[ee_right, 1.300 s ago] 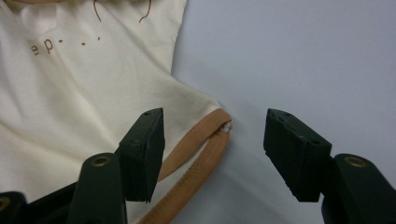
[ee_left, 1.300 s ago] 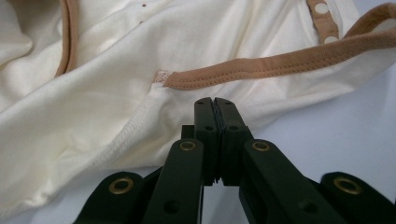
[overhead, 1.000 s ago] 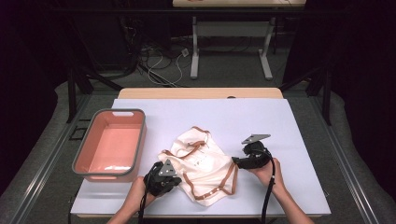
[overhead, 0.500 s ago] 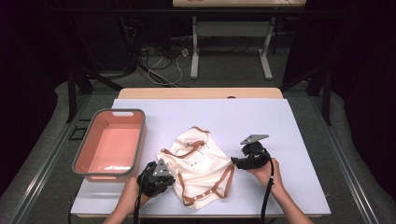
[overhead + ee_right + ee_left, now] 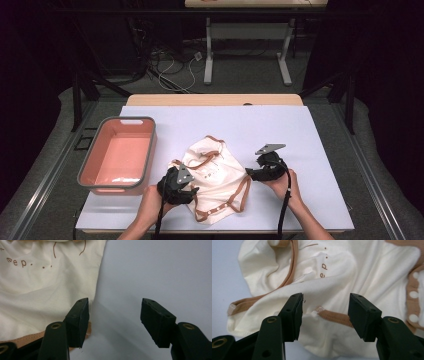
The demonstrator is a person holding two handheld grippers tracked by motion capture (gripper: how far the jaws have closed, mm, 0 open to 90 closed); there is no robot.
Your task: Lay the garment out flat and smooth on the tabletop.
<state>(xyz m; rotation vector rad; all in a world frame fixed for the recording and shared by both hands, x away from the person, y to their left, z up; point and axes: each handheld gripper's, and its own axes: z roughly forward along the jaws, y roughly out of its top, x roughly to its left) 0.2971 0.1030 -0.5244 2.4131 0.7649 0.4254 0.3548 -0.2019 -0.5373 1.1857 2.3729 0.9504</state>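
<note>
Since the earlier frame, the left gripper (image 5: 186, 190) has been pulling back toward 7 o'clock from the cream baby bodysuit (image 5: 216, 175), its jaws just opening; they are now standing apart over the cloth (image 5: 337, 287), clamping nothing. At 3 o'clock of the garment the right gripper (image 5: 251, 173) is waiting released, one jaw lying over the bodysuit's brown-trimmed edge (image 5: 45, 290). Crumpled, the bodysuit is lying mid-table on the white sheet (image 5: 310, 150), with the pink bin (image 5: 150, 150) sitting at 9 o'clock
</note>
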